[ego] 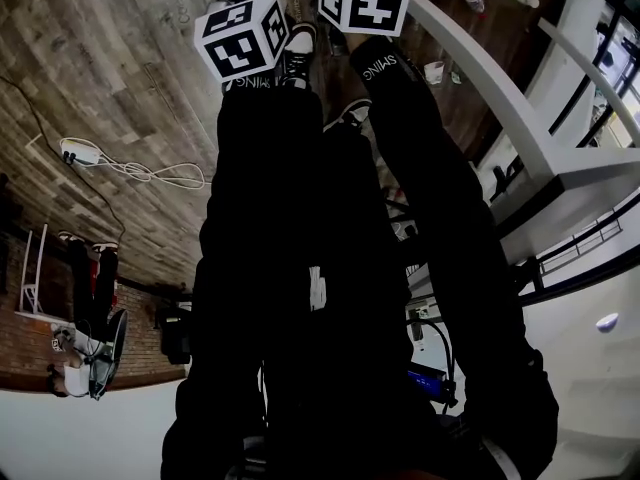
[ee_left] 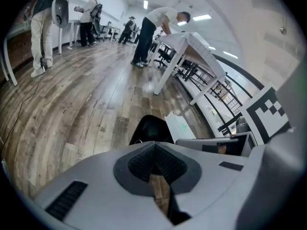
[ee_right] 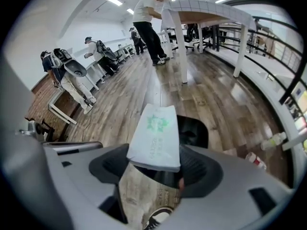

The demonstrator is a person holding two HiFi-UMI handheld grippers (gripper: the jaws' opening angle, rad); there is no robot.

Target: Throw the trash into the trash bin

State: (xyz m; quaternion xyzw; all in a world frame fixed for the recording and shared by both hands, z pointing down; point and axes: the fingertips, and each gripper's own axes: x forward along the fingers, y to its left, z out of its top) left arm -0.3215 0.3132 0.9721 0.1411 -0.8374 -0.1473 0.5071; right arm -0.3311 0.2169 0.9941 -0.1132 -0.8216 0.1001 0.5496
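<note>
In the right gripper view my right gripper (ee_right: 153, 169) is shut on a flat white paper packet (ee_right: 156, 138) with green print, which sticks out forward past the jaws. Just beyond it a black trash bin (ee_right: 194, 131) stands on the wood floor. My left gripper (ee_left: 154, 164) is shut with nothing between its jaws. In the left gripper view the same bin (ee_left: 151, 128) lies ahead, and the packet (ee_left: 184, 127) shows to its right. The head view shows only the two marker cubes, left (ego: 245, 36) and right (ego: 362, 0), above the person's black trouser legs. The jaws are hidden there.
A white table (ego: 560, 173) with slanted legs stands to the right. Plastic bottles (ee_right: 256, 161) lie on the floor near its base. A power strip with a white cable (ego: 80, 151) lies on the floor to the left. Several people stand at desks farther off (ee_left: 153, 25).
</note>
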